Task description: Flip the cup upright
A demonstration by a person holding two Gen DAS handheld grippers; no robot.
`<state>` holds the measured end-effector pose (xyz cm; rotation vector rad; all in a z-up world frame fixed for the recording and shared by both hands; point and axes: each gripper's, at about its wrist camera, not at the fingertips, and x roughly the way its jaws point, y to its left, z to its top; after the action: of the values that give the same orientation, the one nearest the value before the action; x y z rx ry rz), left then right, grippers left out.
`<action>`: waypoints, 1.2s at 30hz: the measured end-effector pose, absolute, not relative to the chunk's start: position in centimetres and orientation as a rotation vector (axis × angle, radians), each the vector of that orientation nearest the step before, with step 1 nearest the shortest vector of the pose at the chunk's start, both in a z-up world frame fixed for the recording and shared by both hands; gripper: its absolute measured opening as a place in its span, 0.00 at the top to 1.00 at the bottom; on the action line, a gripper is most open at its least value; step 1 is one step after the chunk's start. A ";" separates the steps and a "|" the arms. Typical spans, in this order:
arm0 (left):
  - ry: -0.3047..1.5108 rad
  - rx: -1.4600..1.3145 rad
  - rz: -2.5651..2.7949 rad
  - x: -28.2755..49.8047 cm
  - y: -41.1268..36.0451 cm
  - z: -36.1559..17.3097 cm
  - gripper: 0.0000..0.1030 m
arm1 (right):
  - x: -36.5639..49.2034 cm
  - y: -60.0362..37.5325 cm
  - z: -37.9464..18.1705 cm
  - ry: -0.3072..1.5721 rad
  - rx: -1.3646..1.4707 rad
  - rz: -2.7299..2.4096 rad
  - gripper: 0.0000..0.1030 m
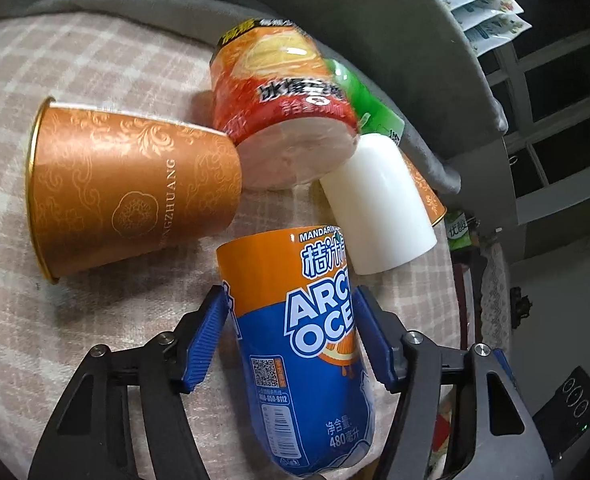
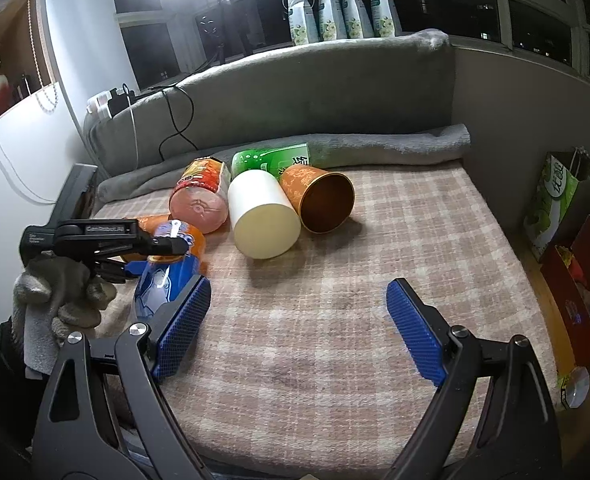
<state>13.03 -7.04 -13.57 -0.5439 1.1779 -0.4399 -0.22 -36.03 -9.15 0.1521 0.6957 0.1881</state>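
Checked pink cloth (image 2: pixel 335 280) carries 5 toppled cups. My left gripper (image 1: pixel 291 336) has its blue pads against both sides of the orange-and-blue plastic Arctic Ocean cup (image 1: pixel 299 340), lying at 6 o'clock in its view. My right gripper (image 2: pixel 295 320) hangs wide open, empty. I judge a firm squeeze, then a slow roll upright, avoids slipping.

Take the white cup (image 2: pixel 263 216) as your landmark. To its right, past the orange-brown cup (image 2: pixel 323 200) touching it, the plaid cloth (image 2: pixel 415 240) lies open, and so does the cloth in front of it. Behind it, the green bottle (image 2: pixel 269 160) and rolled grey blanket (image 2: pixel 375 148) block you. To its left, the red-labelled cup (image 2: pixel 201 196) sits just beside it, and another orange-brown cup (image 1: pixel 131 188) lies further left.
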 end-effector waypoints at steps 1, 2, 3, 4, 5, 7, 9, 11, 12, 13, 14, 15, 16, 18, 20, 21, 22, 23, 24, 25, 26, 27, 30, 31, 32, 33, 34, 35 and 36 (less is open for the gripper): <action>1.167 -0.537 -0.444 12.9 -7.1 -13.3 0.38 | -0.1 -36.0 -9.2 0.699 0.156 0.189 0.11; 1.154 -0.527 -0.444 12.8 -7.1 -13.0 0.38 | -0.1 -36.0 -9.3 0.701 0.158 0.190 0.11; 1.138 -0.512 -0.444 12.5 -7.2 -12.6 0.38 | -0.1 -36.1 -9.3 0.703 0.160 0.191 0.11; 1.119 -0.495 -0.445 12.3 -7.3 -12.2 0.38 | 0.0 -36.0 -9.4 0.705 0.161 0.192 0.11; 1.102 -0.480 -0.446 12.1 -7.4 -11.8 0.38 | 0.0 -36.0 -9.5 0.706 0.161 0.193 0.11; 1.060 -0.439 -0.444 11.5 -7.7 -10.9 0.39 | 0.0 -35.9 -9.5 0.706 0.162 0.195 0.11; 1.016 -0.395 -0.441 11.0 -7.9 -10.1 0.39 | 0.1 -35.9 -9.5 0.707 0.162 0.197 0.11; 0.986 -0.364 -0.436 10.7 -8.3 -9.5 0.39 | 0.1 -35.9 -9.4 0.706 0.162 0.196 0.11; 0.969 -0.346 -0.433 10.5 -8.4 -9.2 0.39 | 0.1 -35.9 -9.4 0.706 0.163 0.196 0.11; 0.950 -0.326 -0.428 10.3 -8.6 -8.9 0.39 | 0.1 -35.9 -9.4 0.707 0.163 0.196 0.11; 0.936 -0.308 -0.425 10.2 -8.8 -8.6 0.39 | 0.1 -35.9 -9.4 0.708 0.166 0.194 0.11; 0.919 -0.288 -0.422 10.0 -9.0 -8.4 0.39 | 0.1 -35.9 -9.4 0.708 0.169 0.194 0.11; 0.902 -0.265 -0.419 9.9 -9.4 -8.2 0.39 | 0.0 -36.0 -9.4 0.709 0.172 0.193 0.11; 0.872 -0.219 -0.412 9.6 -9.8 -7.9 0.39 | 0.1 -36.1 -9.3 0.709 0.176 0.192 0.11; 0.847 -0.175 -0.404 9.2 -10.4 -7.6 0.39 | 0.0 -36.1 -9.3 0.708 0.175 0.190 0.11; 0.836 -0.152 -0.400 9.1 -10.7 -7.6 0.39 | -0.1 -36.2 -9.3 0.708 0.175 0.189 0.11; 0.823 -0.129 -0.395 8.9 -11.0 -7.5 0.39 | -0.1 -36.2 -9.3 0.707 0.175 0.188 0.11; 0.814 -0.114 -0.393 8.7 -11.3 -7.5 0.39 | -0.1 -36.3 -9.2 0.706 0.175 0.187 0.11; 0.805 -0.097 -0.391 8.6 -11.6 -7.4 0.39 | -0.2 -36.3 -9.2 0.706 0.176 0.186 0.11; 0.794 -0.079 -0.387 8.3 -11.9 -7.3 0.39 | -0.2 -36.4 -9.2 0.705 0.177 0.185 0.11; 0.787 -0.066 -0.385 8.2 -12.1 -7.2 0.39 | -0.2 -36.4 -9.2 0.705 0.179 0.185 0.11; 0.780 -0.054 -0.384 8.0 -12.3 -7.2 0.39 | -0.3 -36.5 -9.2 0.705 0.180 0.184 0.11; 0.766 -0.026 -0.384 7.7 -12.5 -7.1 0.39 | -0.3 -36.6 -9.1 0.704 0.185 0.182 0.11; 0.765 -0.020 -0.384 7.7 -12.6 -7.1 0.39 | -0.3 -36.6 -9.1 0.704 0.184 0.182 0.11; 0.763 -0.016 -0.385 7.5 -12.6 -7.2 0.39 | -0.3 -36.6 -9.1 0.704 0.184 0.182 0.11; 0.763 -0.011 -0.384 7.5 -12.8 -7.2 0.39 | -0.3 -36.6 -9.1 0.704 0.184 0.183 0.11; 0.761 -0.005 -0.384 7.4 -12.9 -7.2 0.39 | -0.3 -36.7 -9.1 0.703 0.184 0.182 0.11; 0.759 0.000 -0.383 7.3 -13.1 -7.2 0.39 | -0.3 -36.7 -9.1 0.703 0.183 0.182 0.11; 0.756 0.007 -0.383 7.2 -13.2 -7.2 0.39 | -0.3 -36.7 -9.1 0.703 0.184 0.182 0.11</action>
<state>7.24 -13.15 -7.24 0.0073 0.7560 -0.3832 -0.30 -36.69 -9.08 0.1837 0.7031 0.1816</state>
